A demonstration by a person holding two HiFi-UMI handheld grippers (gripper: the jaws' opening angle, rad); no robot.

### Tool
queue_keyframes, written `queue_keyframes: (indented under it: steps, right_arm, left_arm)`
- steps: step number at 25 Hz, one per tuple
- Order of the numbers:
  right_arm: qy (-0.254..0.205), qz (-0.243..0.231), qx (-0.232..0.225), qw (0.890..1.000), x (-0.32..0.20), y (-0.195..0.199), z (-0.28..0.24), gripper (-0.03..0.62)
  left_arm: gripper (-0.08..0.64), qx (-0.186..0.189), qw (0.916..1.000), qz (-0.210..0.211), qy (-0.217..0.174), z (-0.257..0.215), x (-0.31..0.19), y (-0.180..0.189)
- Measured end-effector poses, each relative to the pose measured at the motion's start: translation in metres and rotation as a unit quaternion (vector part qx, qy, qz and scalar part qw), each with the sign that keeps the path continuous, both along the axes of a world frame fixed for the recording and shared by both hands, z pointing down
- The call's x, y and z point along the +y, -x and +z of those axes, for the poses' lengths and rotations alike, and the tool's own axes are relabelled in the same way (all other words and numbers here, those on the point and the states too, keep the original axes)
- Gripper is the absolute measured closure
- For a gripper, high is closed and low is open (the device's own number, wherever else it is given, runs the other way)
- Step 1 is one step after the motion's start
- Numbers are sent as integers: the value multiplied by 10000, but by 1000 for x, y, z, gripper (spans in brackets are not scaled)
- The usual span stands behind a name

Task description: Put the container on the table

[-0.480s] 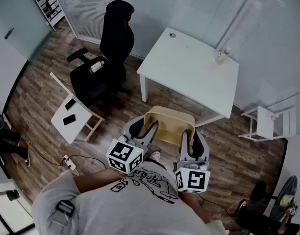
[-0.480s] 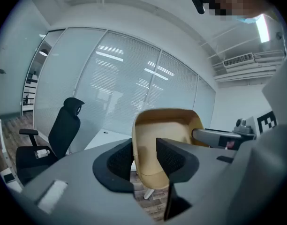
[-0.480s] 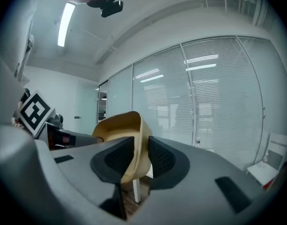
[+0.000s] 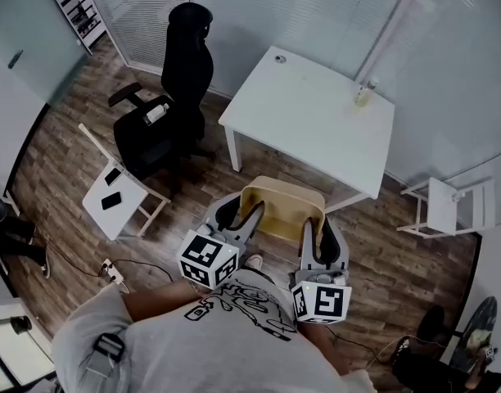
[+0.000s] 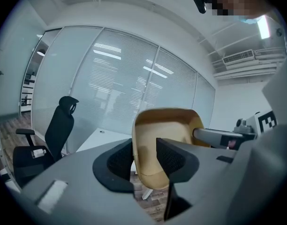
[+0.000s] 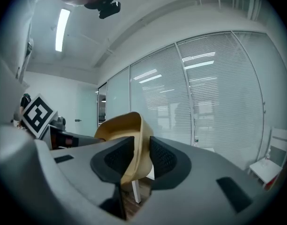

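Gripper views show left claw (image 5: 144, 161) and right claw (image 6: 141, 158) clenching the container (image 5: 167, 125); head view, the table (image 4: 316, 129)

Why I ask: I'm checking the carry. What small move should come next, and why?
Probably carry the container forward to the white table: the left tool and right tool each clamp a wall of it, and it hangs over the floor, short of the table.
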State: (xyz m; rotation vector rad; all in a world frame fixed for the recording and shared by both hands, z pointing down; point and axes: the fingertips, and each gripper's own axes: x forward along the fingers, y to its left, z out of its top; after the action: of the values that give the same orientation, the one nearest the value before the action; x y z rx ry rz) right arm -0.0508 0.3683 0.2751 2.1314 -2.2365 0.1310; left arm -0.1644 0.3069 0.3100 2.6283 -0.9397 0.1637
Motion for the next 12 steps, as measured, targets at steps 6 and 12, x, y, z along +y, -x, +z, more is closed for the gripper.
queue_keyframes:
  steps: [6,12]
  right_arm:
    - [63,-46,-47,10000,-4,-21,3,505]
    - [66,-5,-124,9999,-24,-32,6,505]
  left_arm:
    - [423,46,9999,-63,62,1,-4,-20]
    - [423,21,10000,-17,59,4,-24,-31]
